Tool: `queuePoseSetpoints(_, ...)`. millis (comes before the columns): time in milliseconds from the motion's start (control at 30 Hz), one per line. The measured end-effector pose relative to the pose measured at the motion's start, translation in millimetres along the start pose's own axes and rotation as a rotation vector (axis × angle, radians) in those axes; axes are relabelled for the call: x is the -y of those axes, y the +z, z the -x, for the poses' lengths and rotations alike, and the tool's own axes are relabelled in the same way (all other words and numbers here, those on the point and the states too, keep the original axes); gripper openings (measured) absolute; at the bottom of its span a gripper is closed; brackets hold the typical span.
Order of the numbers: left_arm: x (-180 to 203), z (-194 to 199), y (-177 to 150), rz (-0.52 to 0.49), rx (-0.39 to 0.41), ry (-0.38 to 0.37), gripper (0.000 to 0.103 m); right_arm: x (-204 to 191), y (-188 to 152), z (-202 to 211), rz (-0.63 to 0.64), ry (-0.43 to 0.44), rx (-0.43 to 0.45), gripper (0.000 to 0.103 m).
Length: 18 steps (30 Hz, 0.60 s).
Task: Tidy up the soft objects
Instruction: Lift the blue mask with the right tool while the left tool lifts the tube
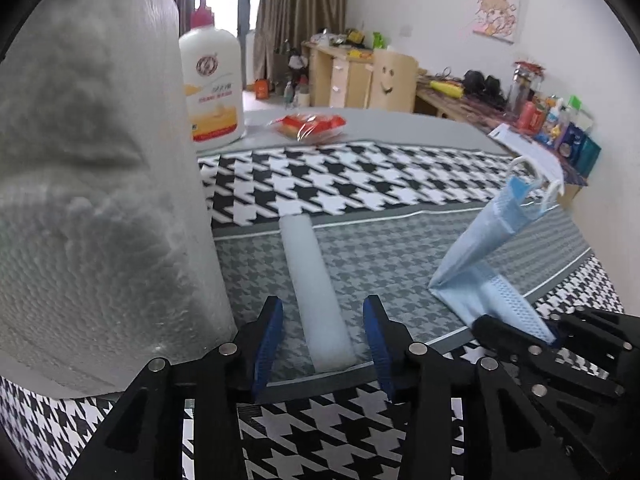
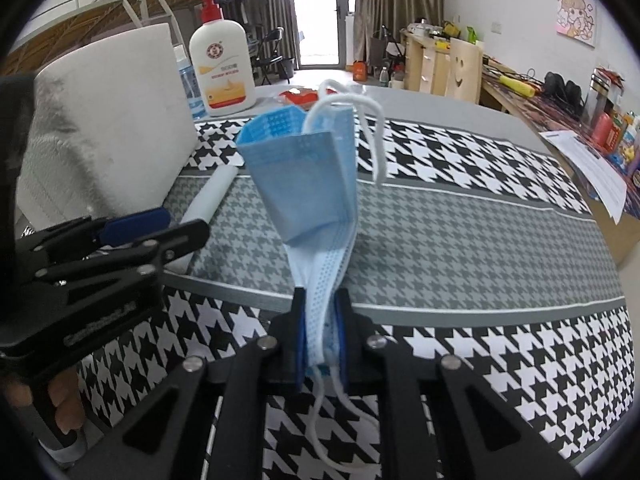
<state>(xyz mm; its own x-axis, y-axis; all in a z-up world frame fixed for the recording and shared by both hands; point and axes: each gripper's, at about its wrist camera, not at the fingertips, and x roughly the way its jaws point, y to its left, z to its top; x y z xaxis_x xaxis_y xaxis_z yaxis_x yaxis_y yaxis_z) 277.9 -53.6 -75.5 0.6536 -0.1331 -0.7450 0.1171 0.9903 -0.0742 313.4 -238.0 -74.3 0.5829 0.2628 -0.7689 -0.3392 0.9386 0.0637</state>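
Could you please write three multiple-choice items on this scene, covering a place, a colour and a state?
1. Where does the white foam stick lie?
A. On the grey-patterned band of the cloth
B. On the wooden desk
C. Inside the lotion bottle

2. What colour is the face mask?
A. Red
B. Light blue
C. Black

3. How does the right gripper stand?
A. Wide open, holding nothing
B. Shut on the mask
C. Shut on the stick

Answers: 1 A, the stick rests along the grey band between the left gripper jaws; 2 B, its pleats are light blue; 3 B, the jaws pinch the mask's lower edge.
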Motion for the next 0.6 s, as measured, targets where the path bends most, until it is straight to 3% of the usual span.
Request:
queuePoseSetpoints(167, 4, -6, 0, -0.019, -0.031, 0.023, 0.044, 2, -1, 2, -0.014, 0.001, 0.000, 0.017)
queuePoseSetpoints(333, 7, -7, -1, -0.044, -0.031, 0.045, 0.021, 3, -3, 4, -0.018, -0.013, 0.001, 0.017)
queuePoseSetpoints(600, 10, 5, -3, -0.065, 0.026, 0.022, 0.017, 6, -5, 13, -0.042, -0.026, 0.031, 0.017)
